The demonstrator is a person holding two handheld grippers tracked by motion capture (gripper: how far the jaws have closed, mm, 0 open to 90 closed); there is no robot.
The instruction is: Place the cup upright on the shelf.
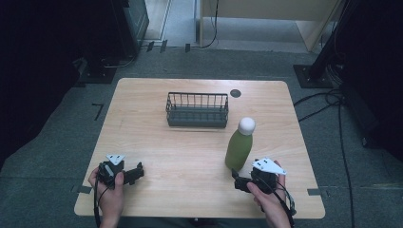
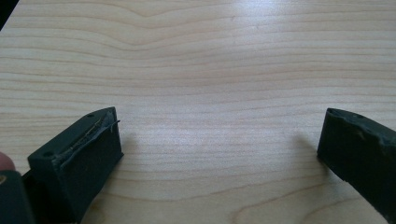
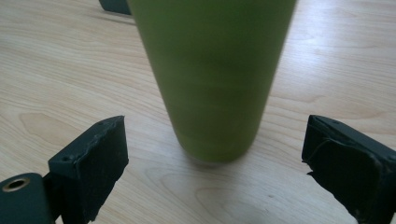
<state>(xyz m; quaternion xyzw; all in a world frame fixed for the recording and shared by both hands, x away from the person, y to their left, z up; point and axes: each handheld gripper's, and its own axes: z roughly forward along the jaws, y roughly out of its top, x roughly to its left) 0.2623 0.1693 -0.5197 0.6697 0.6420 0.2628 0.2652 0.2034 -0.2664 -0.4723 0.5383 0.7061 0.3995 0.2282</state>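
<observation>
Upright green bottle with white cap (image 1: 239, 146) at table's (image 1: 157, 156) 4 o'clock; right gripper (image 1: 240, 183) just beside its base, black wire basket (image 1: 196, 109) at 12.

Overhead light falls evenly on the pale desk (image 1: 190, 156) in the high view, while the floor around it lies dim and the far left and right edges sink into near black. The picture is soft and slightly grainy. The bottle (image 1: 240, 145) casts a faint short shadow toward the desk's near edge. In the left gripper view the wood grain is sharp at centre, with a bright washed-out patch along the top; small soft shadows sit beside the dark jaws. In the right gripper view the bottle (image 3: 215, 79) looms close and blurred, a soft shadow pooled at its base, glare whitening the desk at upper right.
</observation>
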